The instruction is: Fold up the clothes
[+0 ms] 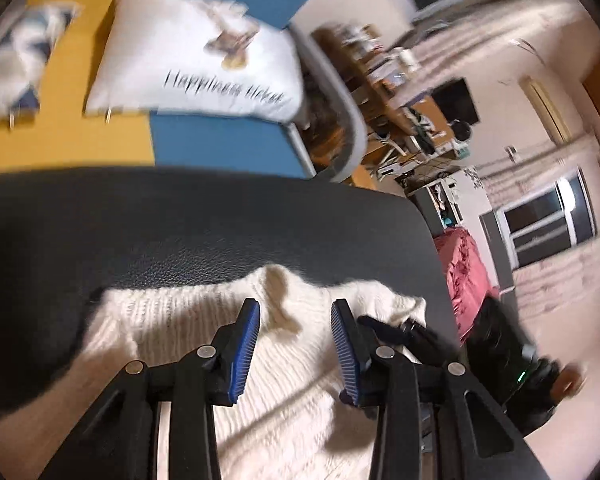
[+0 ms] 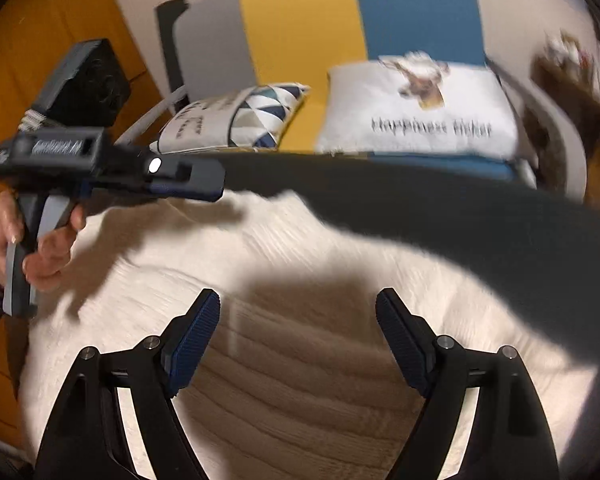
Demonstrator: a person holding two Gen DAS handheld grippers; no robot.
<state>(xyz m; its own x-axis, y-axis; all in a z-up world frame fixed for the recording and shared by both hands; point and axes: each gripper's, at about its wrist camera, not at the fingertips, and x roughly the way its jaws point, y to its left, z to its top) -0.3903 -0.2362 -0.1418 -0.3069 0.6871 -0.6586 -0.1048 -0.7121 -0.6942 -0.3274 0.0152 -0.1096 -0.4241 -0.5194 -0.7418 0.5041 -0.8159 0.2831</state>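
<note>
Right now a cream knitted sweater [image 2: 300,320] lies spread on a dark leather-grained surface [image 1: 180,220], covering most of its near part, with bare dark surface showing between the garment and the far edge. In the left wrist view the knit ribs run roughly from the near edge toward the far edge, and a small peak of cloth rises at the garment's far border. In the right wrist view the ribs curve across as broad bands. Its full outline is cut off at the bottom of both views, so its long axis and which end is the collar cannot be told.

The left tool [image 1: 296,344] stands about half open above the sweater with cloth below the gap between its blue pads; whether the pads touch the knit is hard to make out. In the right wrist view it is seen from the side, gripped by a hand [image 2: 24,244] over the sweater's left border.

The right tool [image 2: 298,340] has its jaws wide apart and hangs over the shaded middle of the sweater, gripping nothing.

Beyond the far edge, a sofa [image 2: 300,20] in yellow and blue holds a white lettered cushion [image 2: 420,120] and a triangle-patterned cushion [image 2: 240,116]. Both views are blurred, and the lettering is barely legible.
</note>
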